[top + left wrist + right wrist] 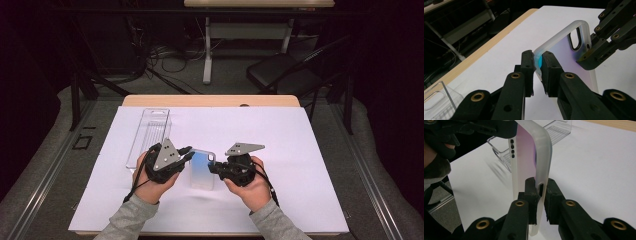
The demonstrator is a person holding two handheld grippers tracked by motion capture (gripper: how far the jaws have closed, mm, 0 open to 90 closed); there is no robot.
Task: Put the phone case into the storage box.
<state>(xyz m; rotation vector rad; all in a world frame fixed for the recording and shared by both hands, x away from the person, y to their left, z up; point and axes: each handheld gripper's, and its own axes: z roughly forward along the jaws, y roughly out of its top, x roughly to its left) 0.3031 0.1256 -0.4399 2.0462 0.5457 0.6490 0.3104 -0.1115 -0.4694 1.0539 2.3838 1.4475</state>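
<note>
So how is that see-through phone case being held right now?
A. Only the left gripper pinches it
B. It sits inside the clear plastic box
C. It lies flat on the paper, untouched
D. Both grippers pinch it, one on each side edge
D: the left gripper and the right gripper each have their jaws closed on a rim of the phone case, while the clear plastic box lies apart.

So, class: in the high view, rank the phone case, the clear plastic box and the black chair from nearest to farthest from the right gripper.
1. Phone case: clamped by the right gripper, on its left.
2. Clear plastic box: on the table, far left.
3. Black chair: beyond the table.
</note>
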